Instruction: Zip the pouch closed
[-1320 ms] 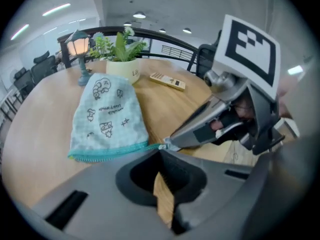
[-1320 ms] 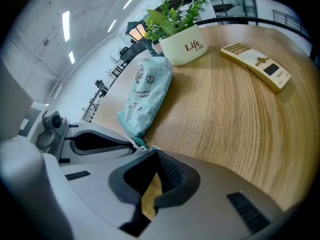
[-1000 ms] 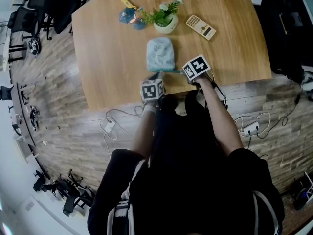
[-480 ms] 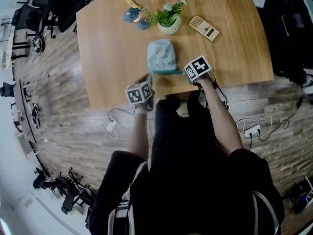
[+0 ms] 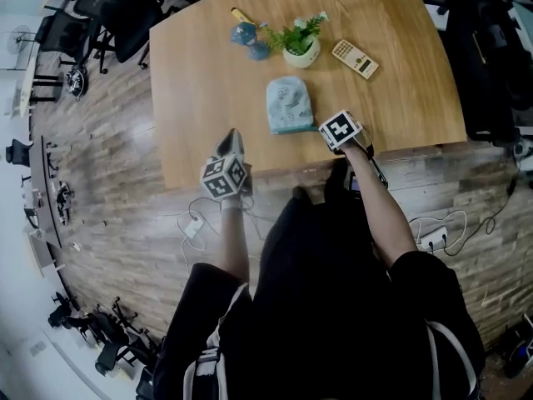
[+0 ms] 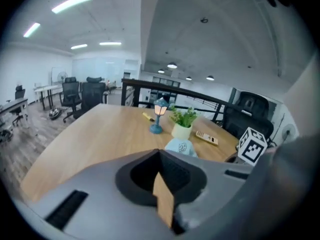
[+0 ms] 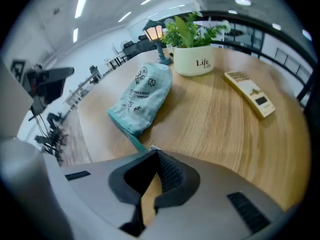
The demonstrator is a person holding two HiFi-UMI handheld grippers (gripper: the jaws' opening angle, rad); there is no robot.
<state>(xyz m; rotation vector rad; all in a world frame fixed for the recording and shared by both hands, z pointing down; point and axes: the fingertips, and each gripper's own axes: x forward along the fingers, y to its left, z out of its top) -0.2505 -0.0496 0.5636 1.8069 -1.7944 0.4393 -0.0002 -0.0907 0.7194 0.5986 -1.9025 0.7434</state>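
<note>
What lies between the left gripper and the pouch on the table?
Nothing: in the head view, only bare wooden table separates the left gripper, near the table's front edge, from the pouch.

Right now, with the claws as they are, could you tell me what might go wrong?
The left claw hangs shut and empty at the near edge of the table, apart from the pouch, so nothing anchors it: a pull by the right claw, shut on the zip end, would likely drag the pouch. The pouch lies near that edge and could slide off.
</note>
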